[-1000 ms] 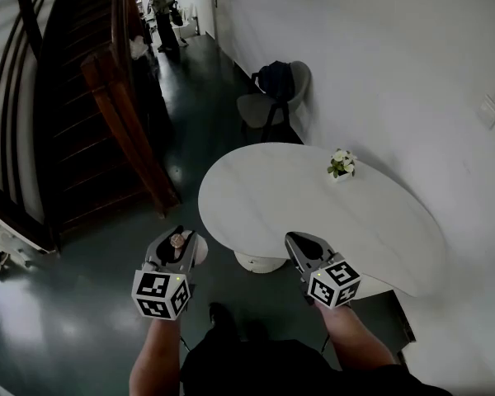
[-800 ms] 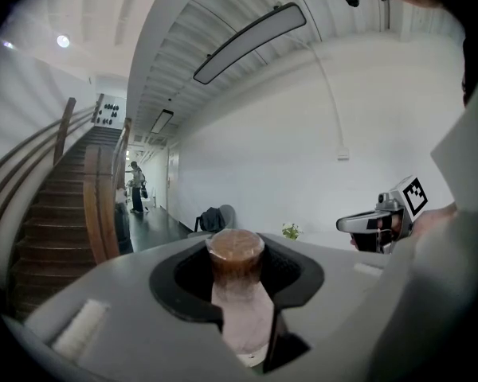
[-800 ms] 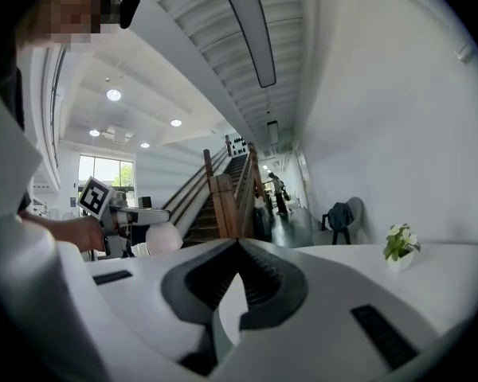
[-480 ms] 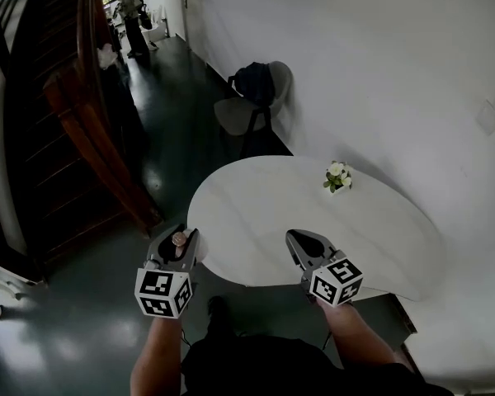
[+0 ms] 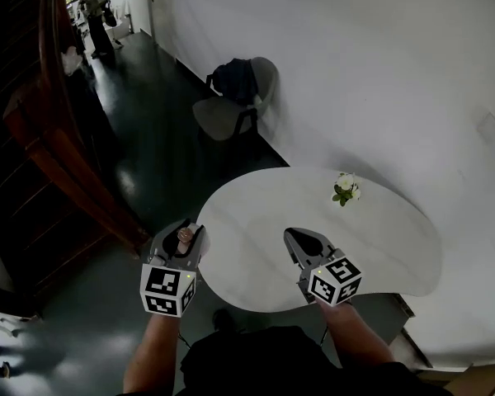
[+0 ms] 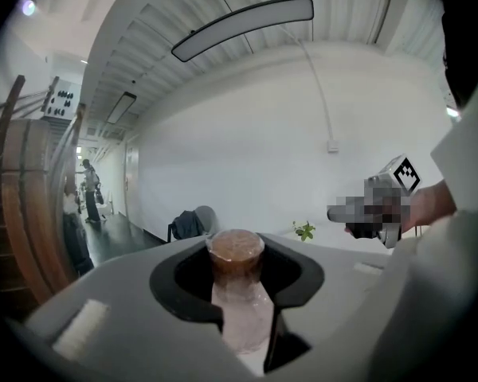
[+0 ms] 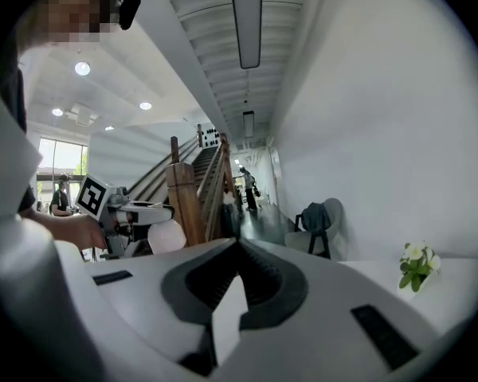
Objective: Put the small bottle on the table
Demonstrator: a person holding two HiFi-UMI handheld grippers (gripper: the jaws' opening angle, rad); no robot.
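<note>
A small clear bottle (image 5: pixel 184 237) with a brownish cap stands upright between the jaws of my left gripper (image 5: pixel 181 239), which is shut on it. In the left gripper view the bottle (image 6: pixel 239 297) fills the gap between the pads. This gripper hovers at the left rim of the white oval table (image 5: pixel 379 238). My right gripper (image 5: pixel 299 241) hangs over the table's near part with its jaws together and nothing in them. In the right gripper view its tips (image 7: pixel 239 245) meet, and the left gripper (image 7: pixel 135 213) with the bottle (image 7: pixel 166 237) shows off to the left.
A small pot of white flowers (image 5: pixel 345 188) stands at the table's far side. A grey chair with a dark bag (image 5: pixel 231 97) sits by the white wall beyond. A wooden staircase (image 5: pixel 41 139) runs along the left. A person (image 5: pixel 91 7) stands far down the corridor.
Both grippers have come closer to the table. The right one is now over its top and the left one at its left rim, still holding the bottle.
</note>
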